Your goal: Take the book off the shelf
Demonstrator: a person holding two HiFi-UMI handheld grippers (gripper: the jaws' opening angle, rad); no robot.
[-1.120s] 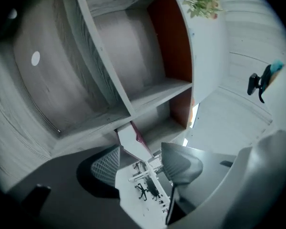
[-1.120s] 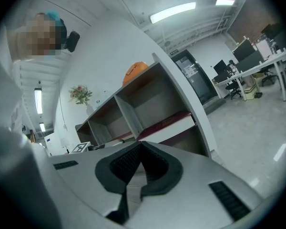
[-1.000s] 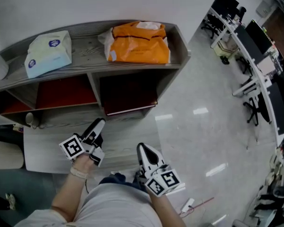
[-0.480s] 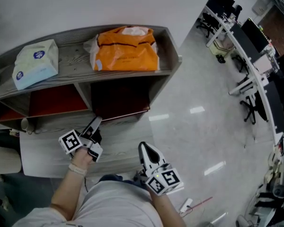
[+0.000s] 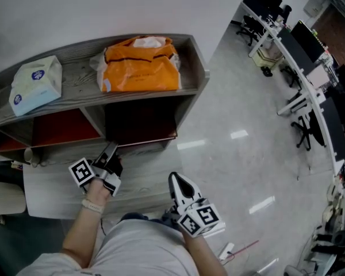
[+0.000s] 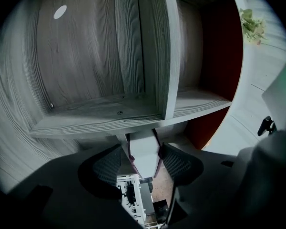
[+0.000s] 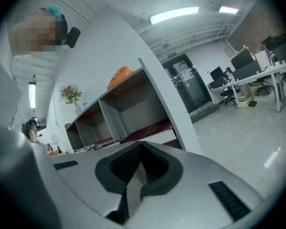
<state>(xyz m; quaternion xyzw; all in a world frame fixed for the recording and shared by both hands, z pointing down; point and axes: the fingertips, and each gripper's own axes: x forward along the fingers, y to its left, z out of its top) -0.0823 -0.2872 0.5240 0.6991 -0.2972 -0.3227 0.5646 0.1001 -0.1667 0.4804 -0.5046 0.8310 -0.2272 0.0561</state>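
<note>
A dark red book (image 5: 152, 135) with a white page edge lies flat in the lower right compartment of the grey wooden shelf (image 5: 75, 73). My left gripper (image 5: 110, 150) reaches to that compartment's front. In the left gripper view the book (image 6: 143, 151) stands between the two pads, which are closing on it with only thin gaps left. My right gripper (image 5: 176, 180) hangs back by my waist, shut and empty; its view shows the fingertips (image 7: 140, 147) meeting, with the book (image 7: 155, 128) far off in the shelf.
On the shelf's top lie an orange bag (image 5: 141, 65) and a pale tissue pack (image 5: 34, 85). A grey low platform (image 5: 52, 183) runs along the shelf's foot. Glossy floor spreads to the right, with desks and chairs (image 5: 310, 56) beyond.
My left gripper has moved forward from the low platform to the front of the lower right compartment, with the book now between its jaws. The right gripper has stayed put.
</note>
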